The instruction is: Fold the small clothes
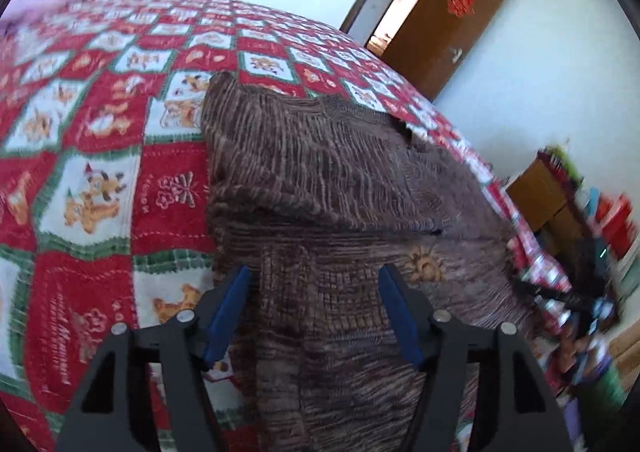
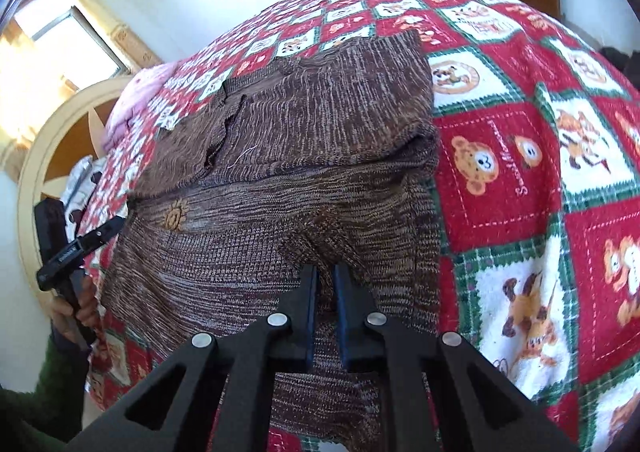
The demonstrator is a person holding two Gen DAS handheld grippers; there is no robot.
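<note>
**Brown knit on bed, right tongs pinching**

Brown knit garment (image 1: 320, 188) spread on red patchwork bed quilt (image 1: 80, 180), far part folded over near part. Left tongs (image 1: 314, 284) released, spread wide above knit, gripping nothing. Right tongs (image 2: 325, 280) clenched on raised pinch of knit. Small sun motif (image 2: 175, 215) near fold line.

The brown sweater (image 2: 280, 156) is a coarse, ribbed knit of mottled yarn, matt and rough, with a small embroidered sun (image 2: 175, 215) stitched in orange thread. Beneath the sweater, the quilt (image 1: 92, 156) is soft printed cloth with raised stitching. The left gripper (image 1: 314, 316) and right gripper (image 2: 325, 292) are matt black plastic with shiny metal rivets and blue rubbery pads (image 1: 230, 312). Beyond the quilt, the door (image 1: 448, 32) is smooth brown wood.
</note>
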